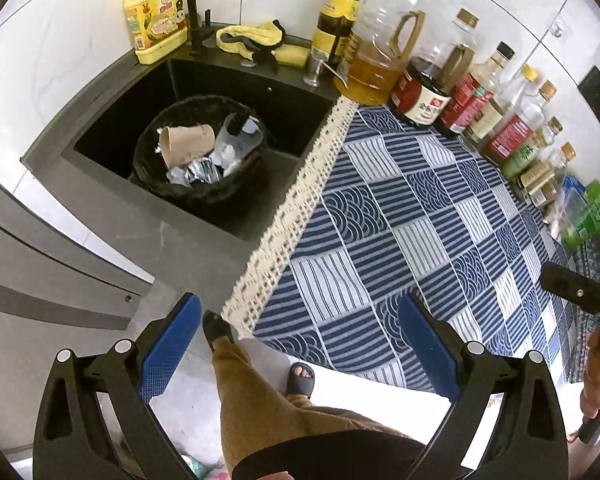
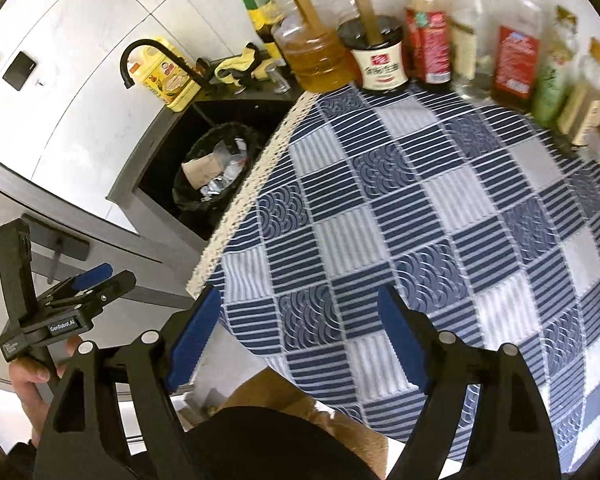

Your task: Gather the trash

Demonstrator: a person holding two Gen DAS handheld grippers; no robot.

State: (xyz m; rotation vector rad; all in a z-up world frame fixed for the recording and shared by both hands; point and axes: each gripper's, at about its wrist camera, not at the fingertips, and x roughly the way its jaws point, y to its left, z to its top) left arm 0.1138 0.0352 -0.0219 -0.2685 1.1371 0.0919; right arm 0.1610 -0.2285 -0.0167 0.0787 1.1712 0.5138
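Both tools are open and hold nothing. The left tool (image 1: pixel 296 344) hangs over the front edge of the counter (image 1: pixel 172 240), above the blue patterned cloth (image 1: pixel 400 216). The right tool (image 2: pixel 300 340) hangs over the same cloth. The trash is in a black basket (image 1: pixel 148 168) inside the dark sink (image 1: pixel 292 100): a brown paper cup (image 1: pixel 186 142) and crumpled wrappers (image 1: pixel 200 170).

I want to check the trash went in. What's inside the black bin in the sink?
The bin holds a brown paper cup, clear plastic and crumpled foil-like wrappers. Anything beneath them is covered.
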